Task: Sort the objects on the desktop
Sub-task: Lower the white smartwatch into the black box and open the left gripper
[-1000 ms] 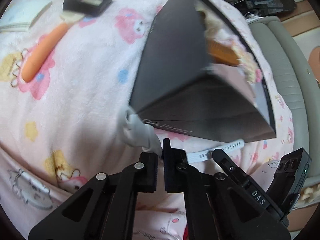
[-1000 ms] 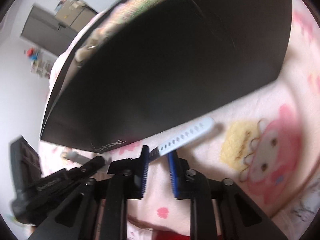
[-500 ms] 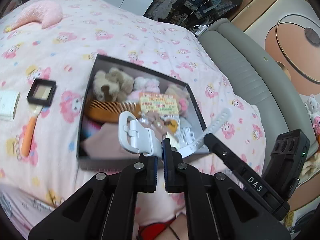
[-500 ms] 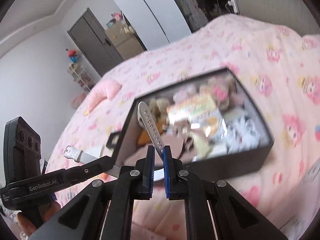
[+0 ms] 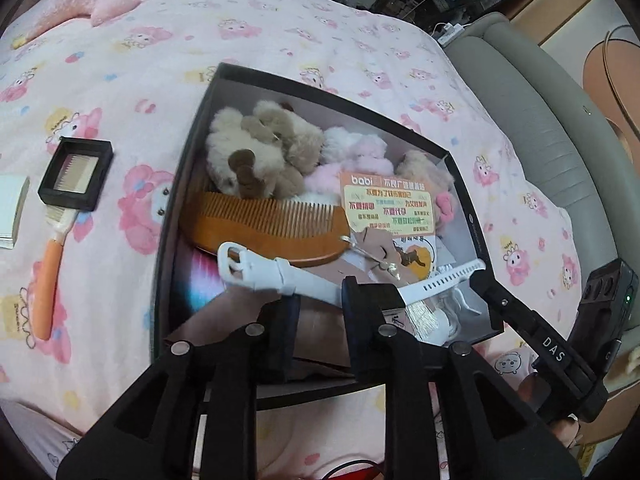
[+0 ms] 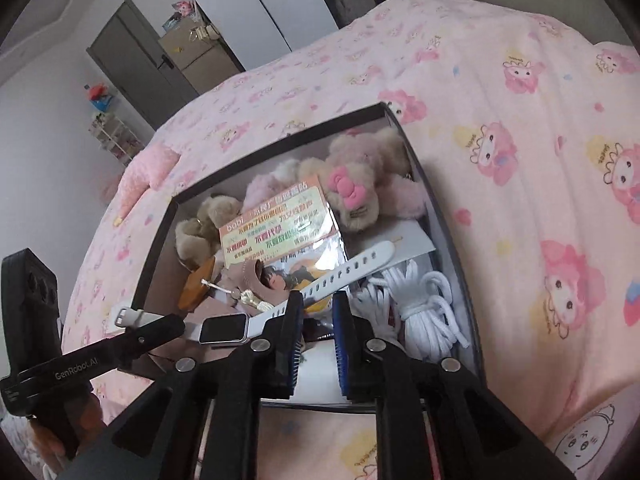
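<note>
Both claws have just been opening. The left gripper [image 5: 318, 304] and right gripper [image 6: 316, 320] stand released, the white smartwatch [image 6: 224, 328] loose between their pads above the black box's [image 5: 176, 216] near edge. A second ago they pinched its straps down on the pink blanket [image 5: 132, 92]; now it is dropping among the comb [image 5: 264, 228], plush toys [image 5: 256, 152] and cord [image 6: 424, 304], so this item looks sorted.

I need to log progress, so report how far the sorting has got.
Done: the wooden comb, plush toys and white cord lie in the black box. In hand: the white smartwatch hangs over the box; both the left hand-held gripper and the right hand-held gripper have just been opening to drop it. Left: the orange-handled brush, compact and white pad on the blanket.
</note>
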Tool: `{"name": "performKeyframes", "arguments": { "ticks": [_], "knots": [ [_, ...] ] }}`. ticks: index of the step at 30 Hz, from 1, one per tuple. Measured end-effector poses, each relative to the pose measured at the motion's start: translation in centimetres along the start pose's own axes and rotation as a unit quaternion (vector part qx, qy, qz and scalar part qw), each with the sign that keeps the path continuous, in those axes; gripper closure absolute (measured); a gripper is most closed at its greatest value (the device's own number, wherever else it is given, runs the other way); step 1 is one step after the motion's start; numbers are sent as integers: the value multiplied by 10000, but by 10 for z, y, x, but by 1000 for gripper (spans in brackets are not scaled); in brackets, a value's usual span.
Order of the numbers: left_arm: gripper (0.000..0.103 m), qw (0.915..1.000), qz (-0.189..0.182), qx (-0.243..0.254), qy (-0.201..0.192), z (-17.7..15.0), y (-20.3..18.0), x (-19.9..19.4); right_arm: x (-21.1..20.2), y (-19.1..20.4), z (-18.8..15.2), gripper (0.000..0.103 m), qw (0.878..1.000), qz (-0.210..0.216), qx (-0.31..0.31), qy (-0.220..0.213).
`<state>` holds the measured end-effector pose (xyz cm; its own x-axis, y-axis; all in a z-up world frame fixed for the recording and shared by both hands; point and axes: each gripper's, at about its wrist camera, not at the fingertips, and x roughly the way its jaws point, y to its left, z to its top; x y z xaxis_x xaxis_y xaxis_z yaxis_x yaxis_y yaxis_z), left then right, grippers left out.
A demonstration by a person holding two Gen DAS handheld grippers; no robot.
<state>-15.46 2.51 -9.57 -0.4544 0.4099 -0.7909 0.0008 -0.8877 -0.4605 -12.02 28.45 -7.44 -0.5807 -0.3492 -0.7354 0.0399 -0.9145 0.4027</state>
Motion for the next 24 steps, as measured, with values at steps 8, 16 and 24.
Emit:
{"name": "performKeyframes", "arguments": {
  "ticks": [8,16,24],
  "knots": [
    [73,9968,505,1,-616,6,5,-37,-37,25,-3,80,9884,-632,-937,-1014],
    [73,9986,385,366,42,13,-16,21,26,24,4,80,9966,143,-771,235],
    [73,9976,467,340,390,2,-17,36,50,35,-3,80,9909,-414,-1156,553]
  ]
}}
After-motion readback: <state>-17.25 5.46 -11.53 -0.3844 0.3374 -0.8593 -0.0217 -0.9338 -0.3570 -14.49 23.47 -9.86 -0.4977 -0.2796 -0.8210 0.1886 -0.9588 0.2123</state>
